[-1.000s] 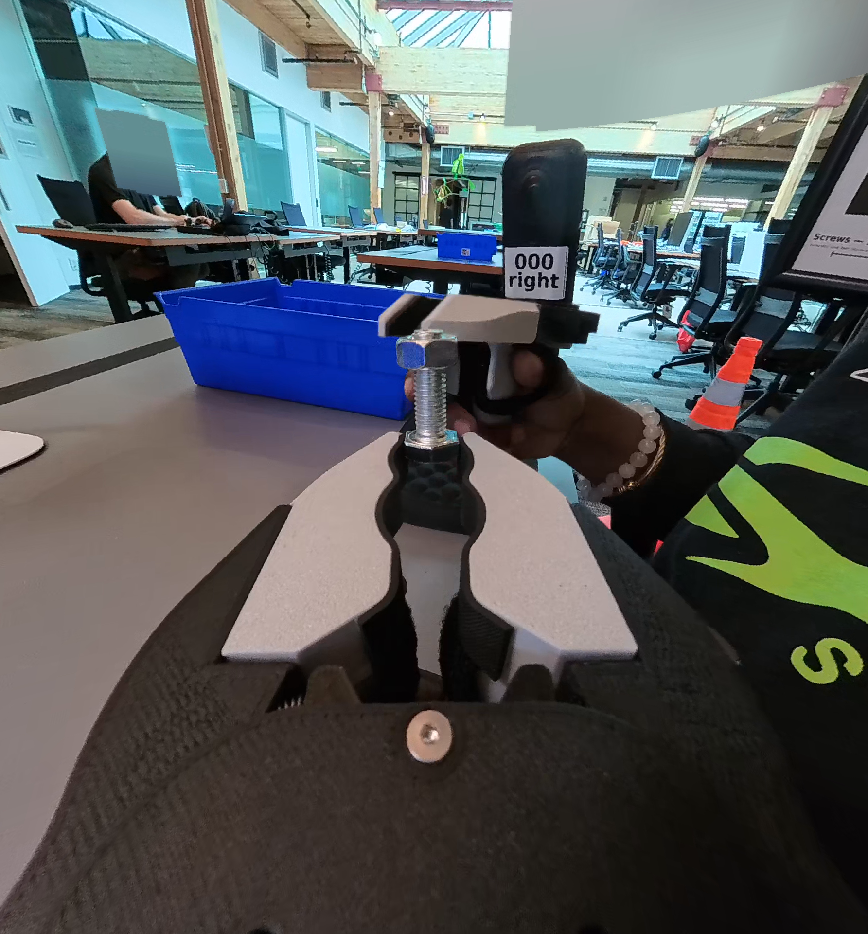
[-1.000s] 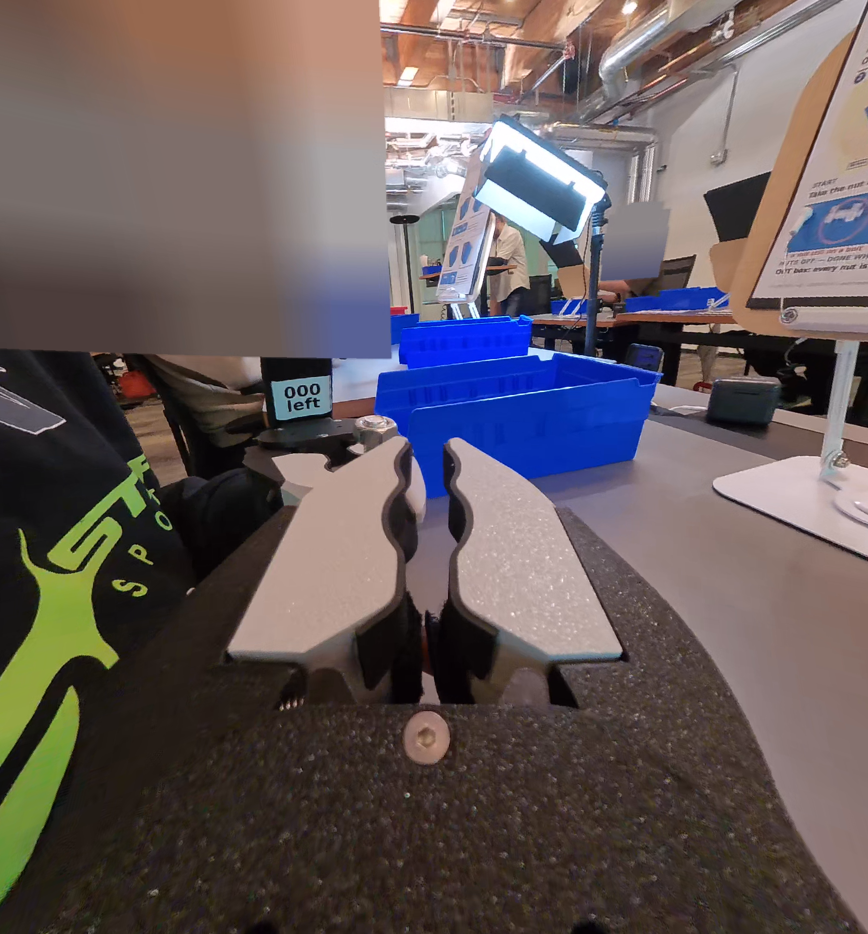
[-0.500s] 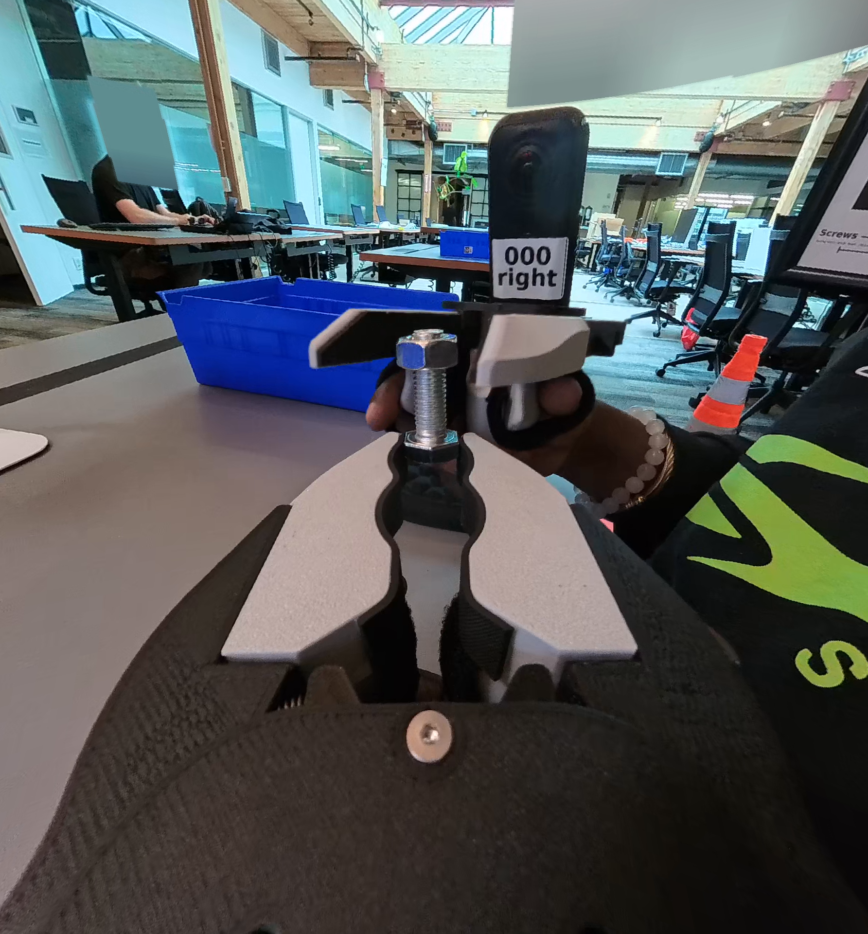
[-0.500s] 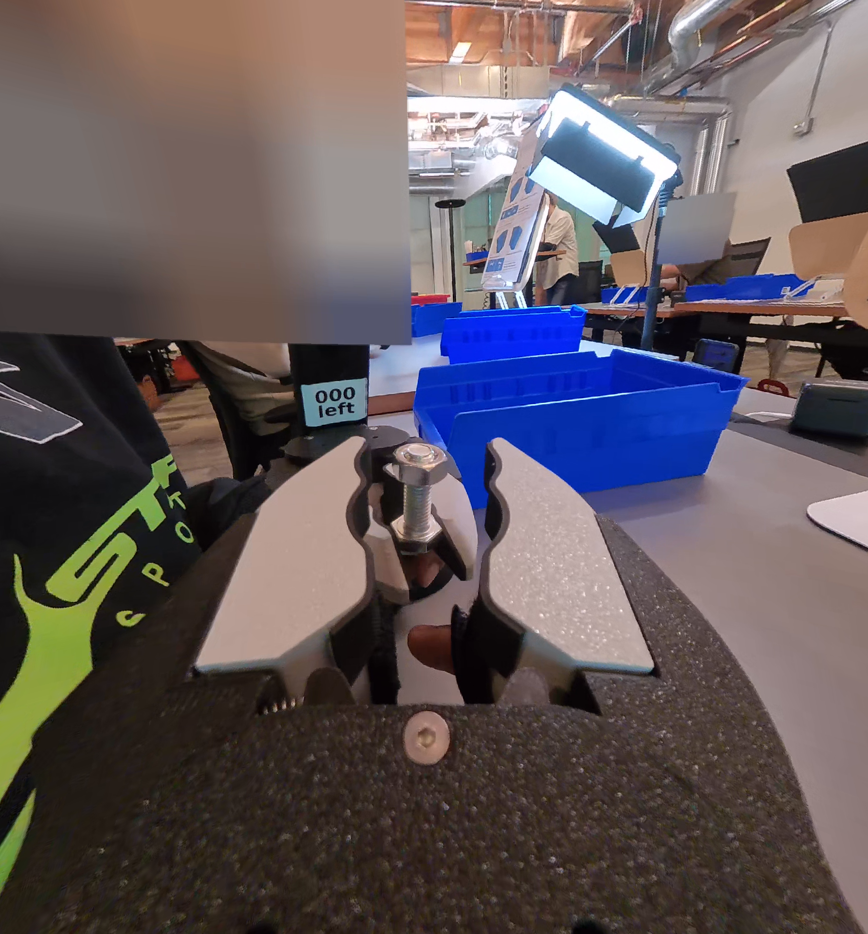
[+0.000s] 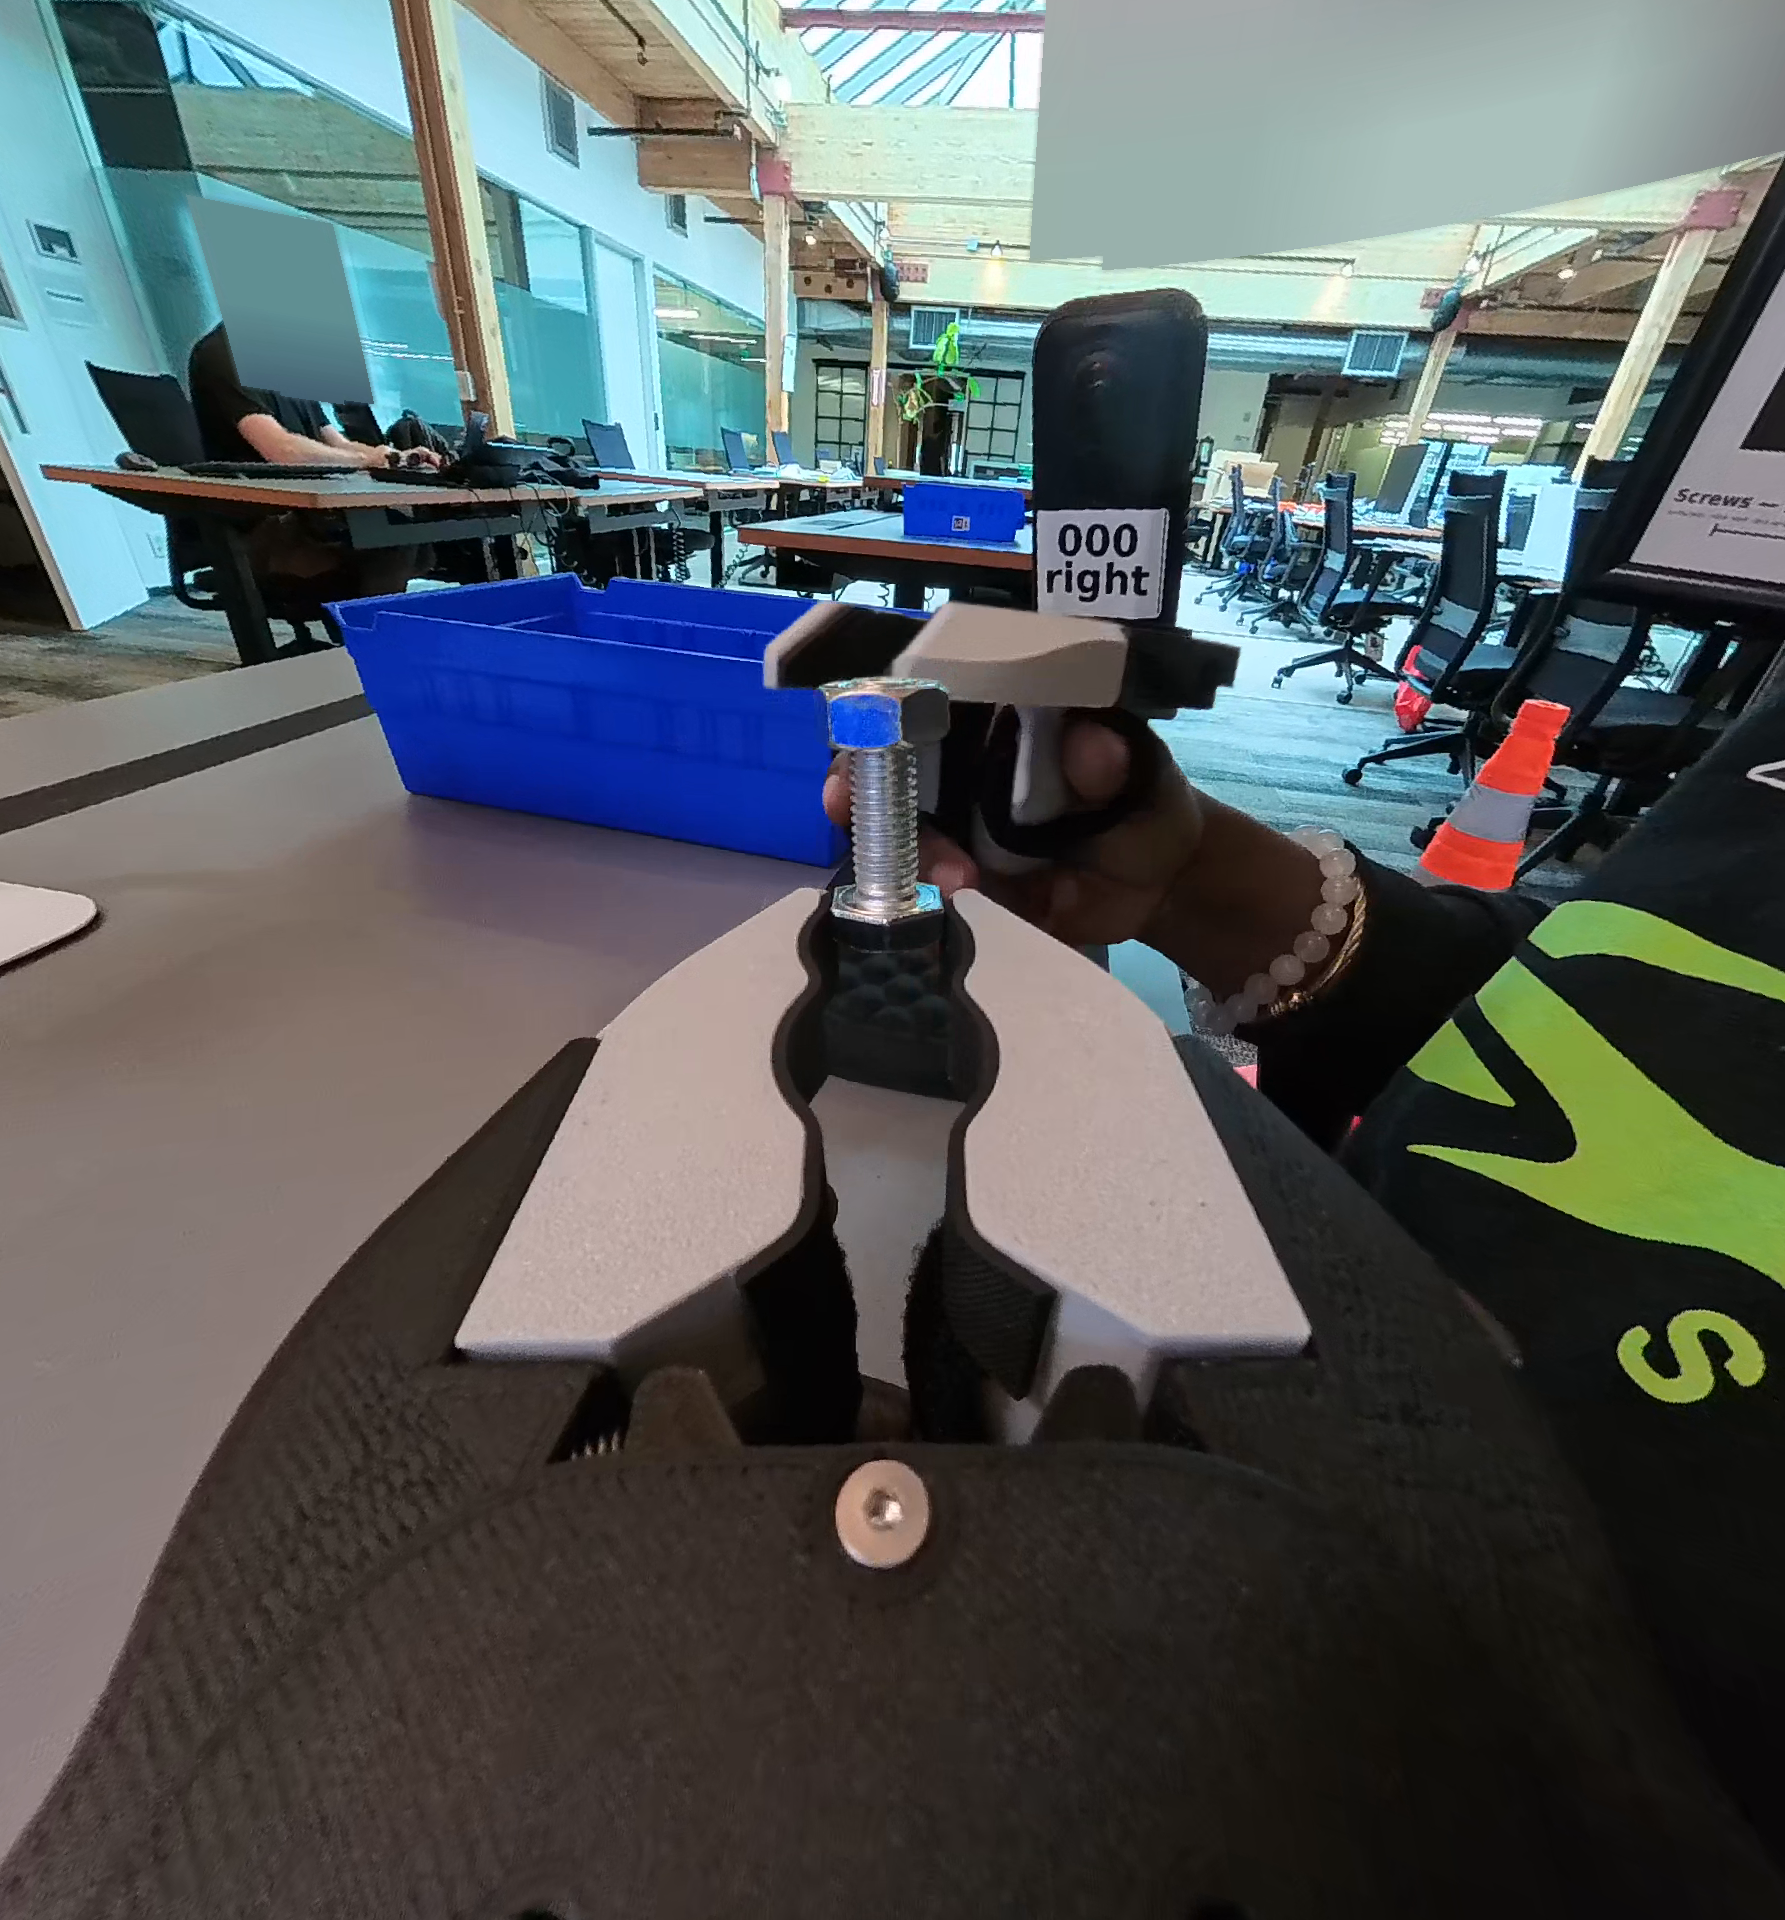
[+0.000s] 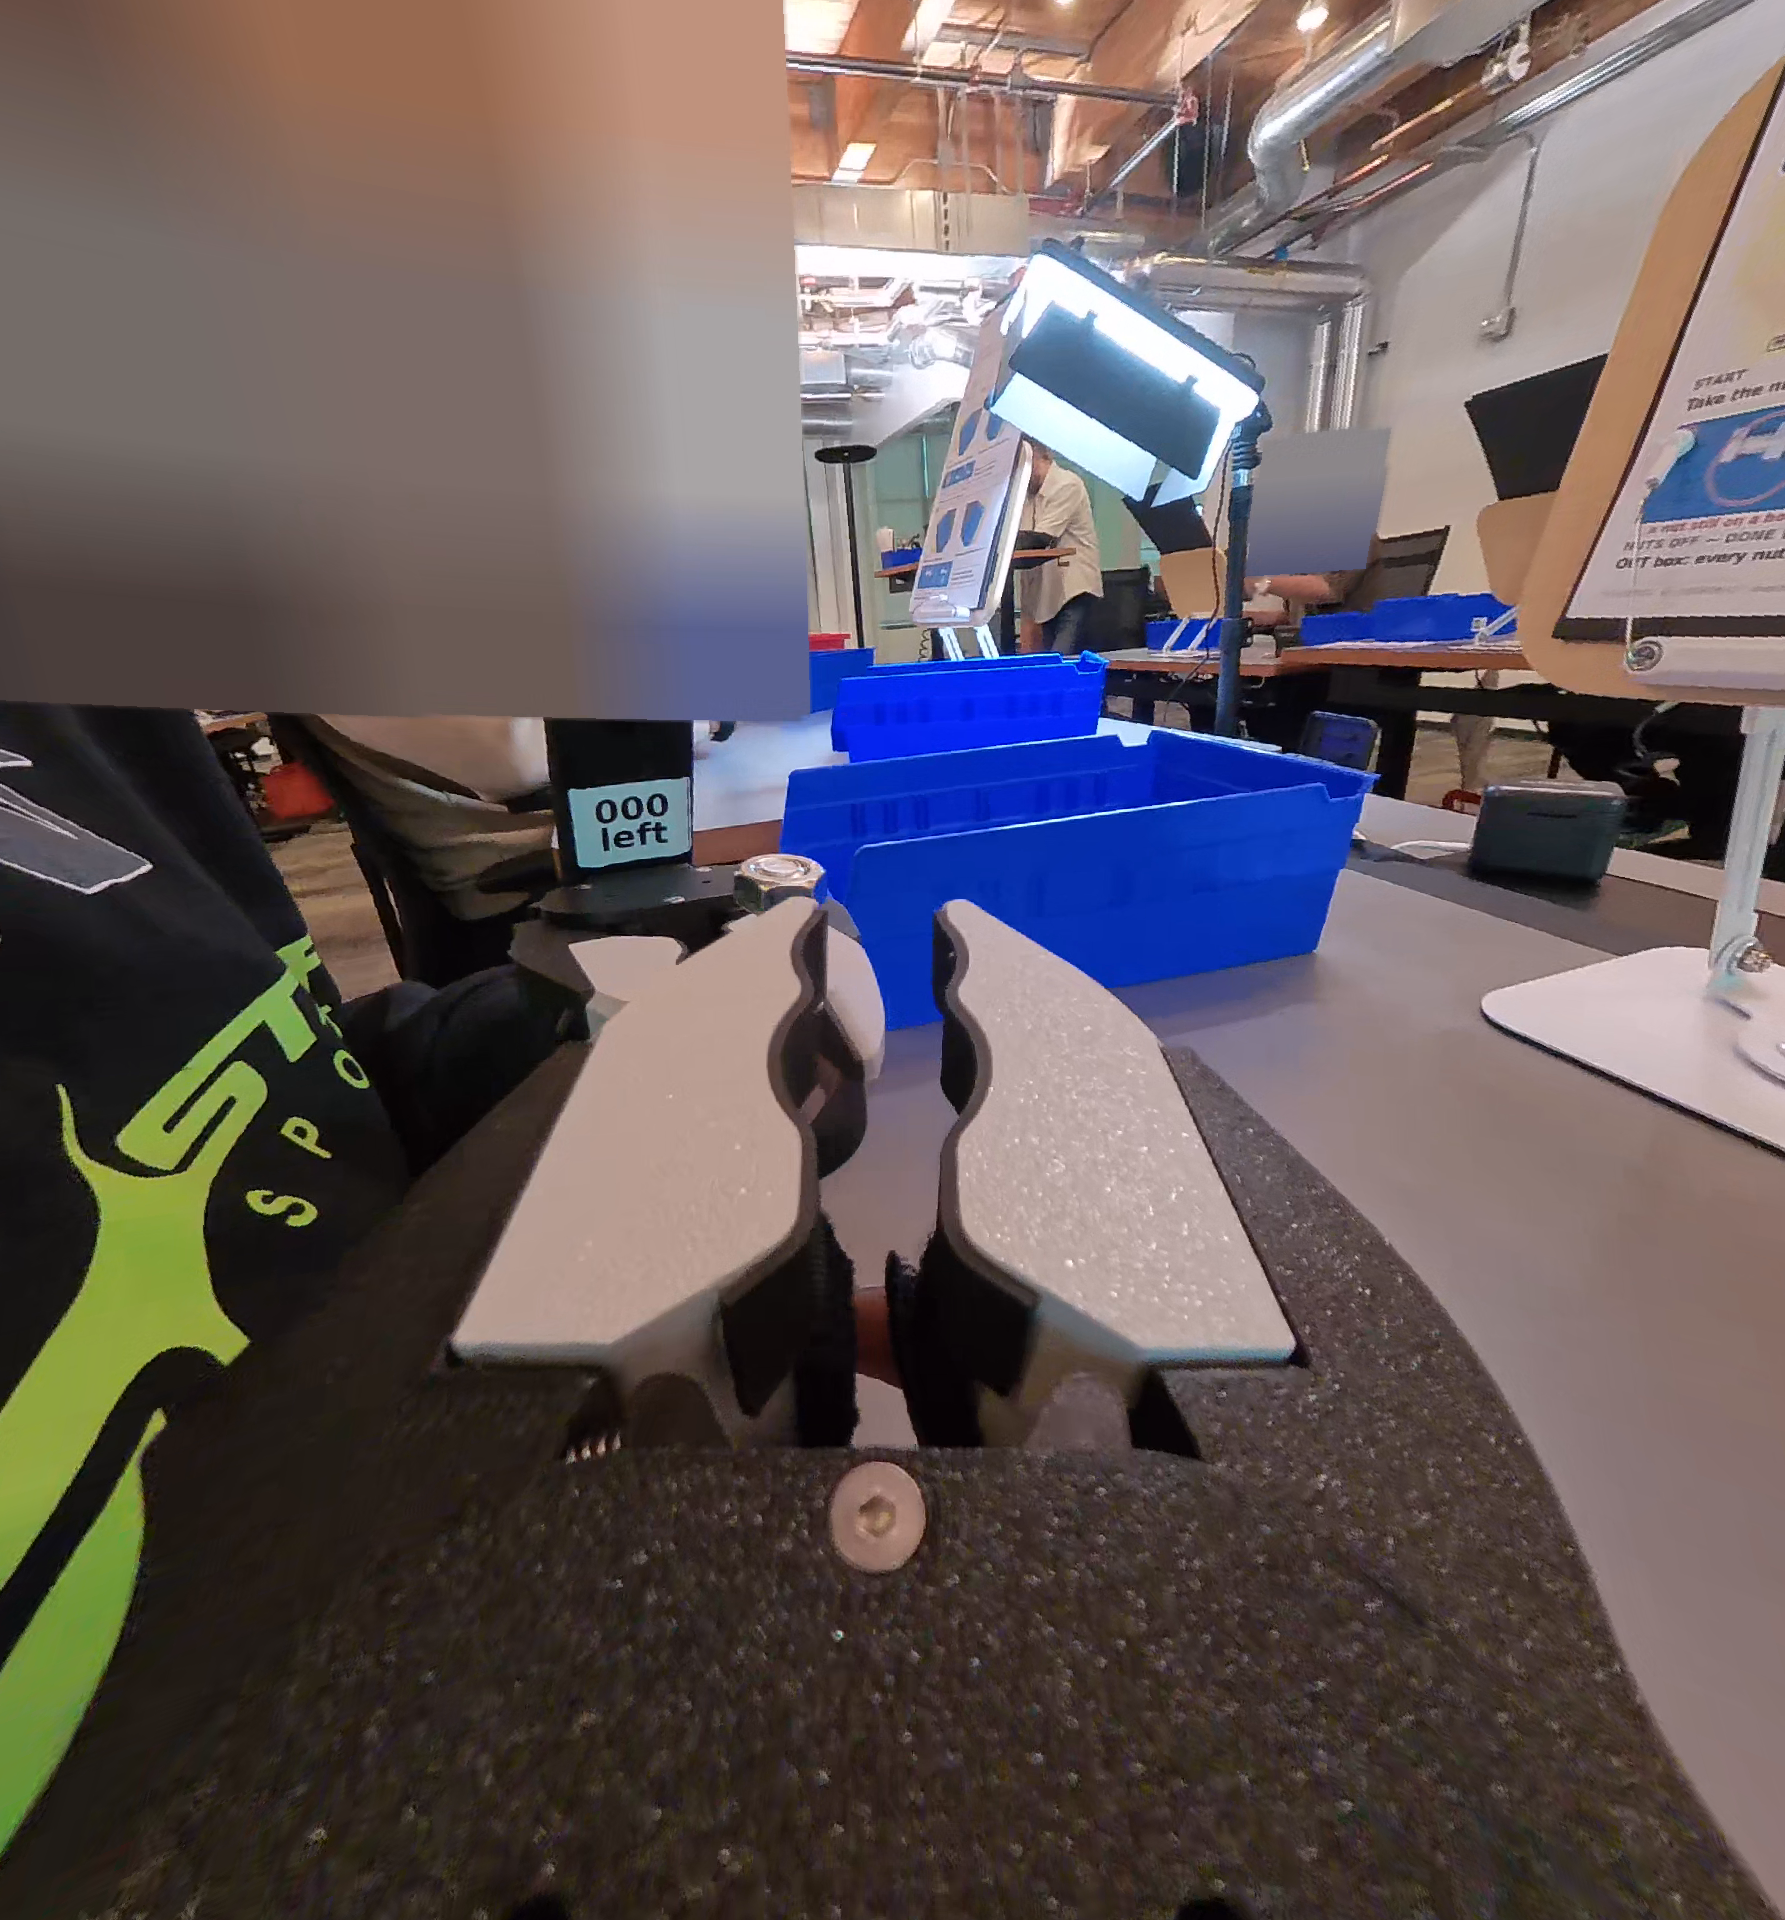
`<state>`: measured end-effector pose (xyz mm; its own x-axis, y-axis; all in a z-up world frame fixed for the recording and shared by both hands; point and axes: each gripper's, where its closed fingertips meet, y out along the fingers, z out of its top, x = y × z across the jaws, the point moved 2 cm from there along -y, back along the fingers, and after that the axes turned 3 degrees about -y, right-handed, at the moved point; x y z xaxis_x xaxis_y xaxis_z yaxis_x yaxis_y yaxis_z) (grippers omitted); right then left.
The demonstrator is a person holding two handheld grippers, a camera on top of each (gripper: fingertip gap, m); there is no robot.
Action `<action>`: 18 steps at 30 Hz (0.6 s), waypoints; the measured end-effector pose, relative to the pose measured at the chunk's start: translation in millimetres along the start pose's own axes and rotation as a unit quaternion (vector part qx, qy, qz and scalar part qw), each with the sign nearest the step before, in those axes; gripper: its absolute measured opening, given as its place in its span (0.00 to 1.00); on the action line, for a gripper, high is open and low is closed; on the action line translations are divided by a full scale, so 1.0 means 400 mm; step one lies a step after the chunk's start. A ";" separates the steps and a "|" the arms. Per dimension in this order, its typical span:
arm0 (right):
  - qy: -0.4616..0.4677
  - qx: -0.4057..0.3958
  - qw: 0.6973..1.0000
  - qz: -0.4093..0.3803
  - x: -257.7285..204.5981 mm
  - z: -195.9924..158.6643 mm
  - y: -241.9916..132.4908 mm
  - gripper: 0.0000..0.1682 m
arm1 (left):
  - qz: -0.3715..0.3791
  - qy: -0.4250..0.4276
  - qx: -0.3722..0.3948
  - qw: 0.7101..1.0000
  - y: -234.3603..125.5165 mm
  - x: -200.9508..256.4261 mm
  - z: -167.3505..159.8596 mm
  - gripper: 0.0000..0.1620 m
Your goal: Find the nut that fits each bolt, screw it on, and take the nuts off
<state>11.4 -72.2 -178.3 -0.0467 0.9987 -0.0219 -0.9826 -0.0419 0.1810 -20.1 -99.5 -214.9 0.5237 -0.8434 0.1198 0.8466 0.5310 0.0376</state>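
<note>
Swinging clear of the bolt (image 5: 881, 810), the right tongs (image 5: 841, 660) no longer straddle its hex head as they did half a second ago. They now sit just above it and to its right, with a narrow gap between their jaws and nothing in them. The right wrist view confirms this: the bolt head (image 6: 779, 881) shows past the left finger's tip, outside the gap of the right tongs (image 6: 877, 935). Whether any finger touches the head cannot be told.

The left tongs (image 5: 883, 935) have not shifted. They stay pressed in on the lower end of the upright bolt, with the nut (image 5: 883, 902) right at their tips. The pads hide whether they pinch the nut itself or the thread end below it. Bolt and nut are held in the air above the grey desk (image 5: 244, 1039), in front of the blue bin (image 5: 576, 707).

The pose matches the one from a second ago, so this looks like the reset between two twisting strokes on the head: grip, turn, let go, come back. The nut sits at the far end of the thread from the head, and its place has not visibly changed across the three moments, so each stroke seems to gain little. Several more strokes are probably needed. The next one calls for the right tongs to spread and close squarely on the head's flats.
</note>
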 end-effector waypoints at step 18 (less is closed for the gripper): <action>0.001 -0.012 0.999 0.041 -0.039 -0.015 0.074 0.21 | -0.003 0.008 -0.003 1.000 0.002 0.005 -0.002 0.11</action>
<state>-18.1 -89.0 -178.7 -0.1284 0.9917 -0.0107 -0.9793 -0.1250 0.1590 -18.4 -100.9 -215.5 0.5193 -0.8482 0.1044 0.8506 0.5248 0.0322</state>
